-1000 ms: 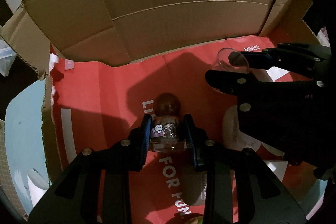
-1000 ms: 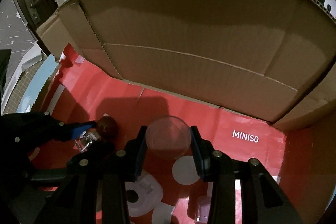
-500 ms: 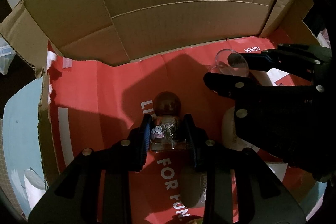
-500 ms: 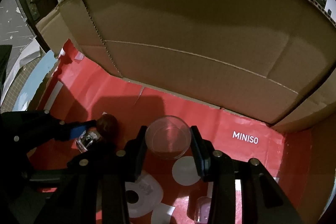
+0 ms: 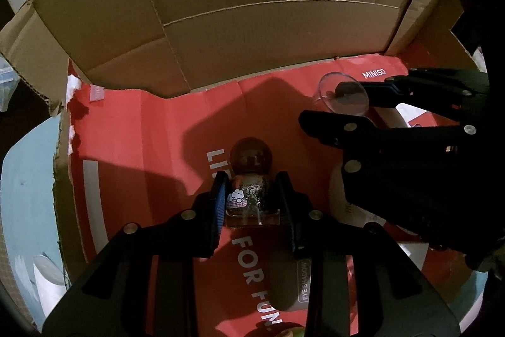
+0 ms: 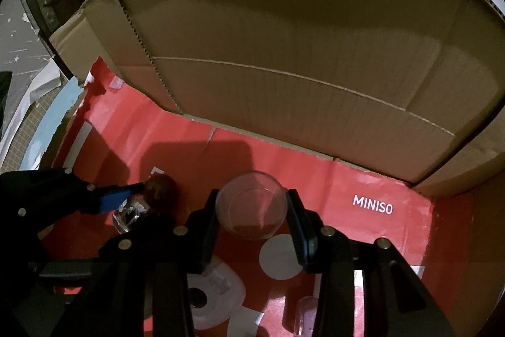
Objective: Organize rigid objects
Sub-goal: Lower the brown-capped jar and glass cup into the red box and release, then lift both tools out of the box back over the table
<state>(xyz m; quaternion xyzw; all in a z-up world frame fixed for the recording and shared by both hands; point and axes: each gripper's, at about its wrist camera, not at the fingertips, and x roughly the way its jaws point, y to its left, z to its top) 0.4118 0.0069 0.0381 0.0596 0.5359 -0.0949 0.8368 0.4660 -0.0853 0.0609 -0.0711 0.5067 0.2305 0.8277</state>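
Note:
My left gripper (image 5: 252,204) is shut on a small glass bottle (image 5: 251,195) with a round brown cap and a cartoon sticker, held over the red MINISO sheet (image 5: 142,147) lining the cardboard box (image 5: 252,5). The bottle also shows in the right wrist view (image 6: 148,201). My right gripper (image 6: 252,210) is shut on a clear plastic cup (image 6: 252,204), held low over the red sheet (image 6: 315,179); the cup also shows in the left wrist view (image 5: 344,97), to the right of and beyond the bottle.
White round lids (image 6: 281,258) and a white container (image 6: 214,296) lie on the red sheet under the right gripper. An eye-shadow case (image 5: 293,283) lies below the left gripper. Cardboard flaps (image 6: 300,37) rise close behind. A blue surface (image 5: 28,195) lies left of the box.
Both grippers have lowered slightly toward the red sheet with their objects still held. The cup sits a little lower in the right wrist view.

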